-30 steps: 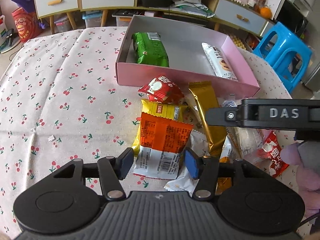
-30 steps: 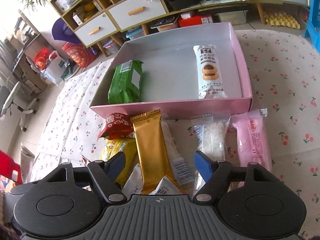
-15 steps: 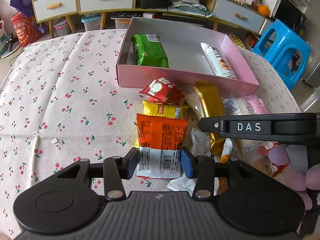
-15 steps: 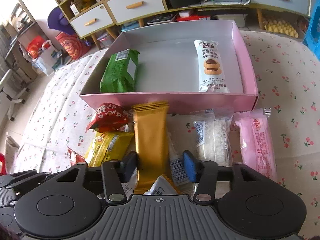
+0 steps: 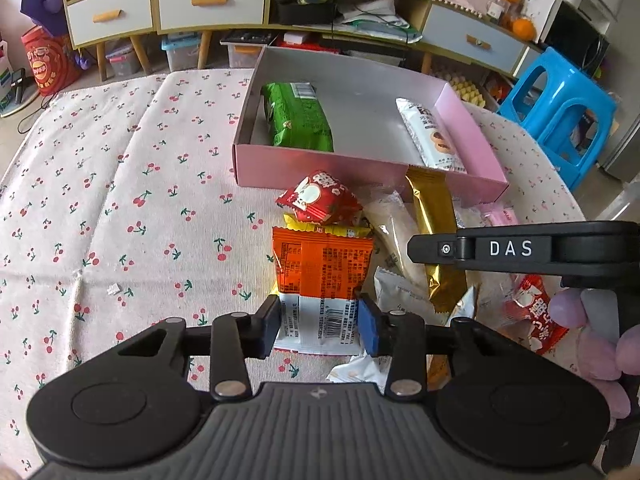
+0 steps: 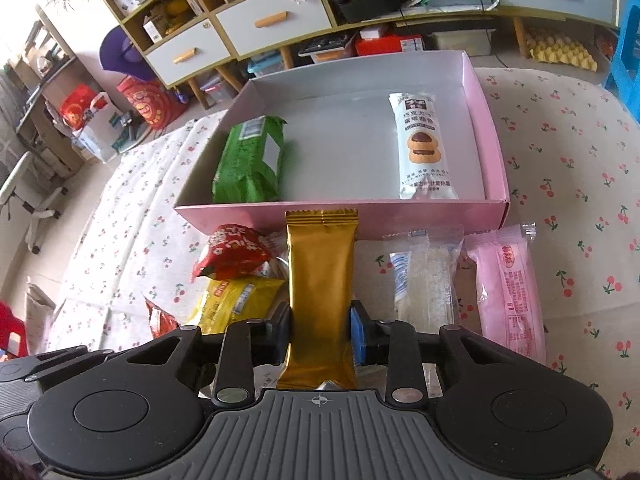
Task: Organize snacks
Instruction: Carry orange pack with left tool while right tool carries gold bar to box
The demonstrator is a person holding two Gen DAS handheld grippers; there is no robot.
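Gold wrapper [image 6: 322, 280] is being clamped by the right gripper [image 6: 320, 332], its jaws just closing; lifting into the pink box [image 6: 496, 148] seems next. The left gripper [image 5: 318, 322] is closing around the orange packet [image 5: 320, 268].

A table covered by a white cloth with small red cherries [image 5: 120, 184]. On it sits an open pink box [image 6: 490, 132]. In front of the box lies a loose pile of snack packets: a red one [image 5: 320, 198], a yellow one [image 6: 236, 298], a clear white one [image 6: 424, 276] and a pink one [image 6: 510, 284] side by side.
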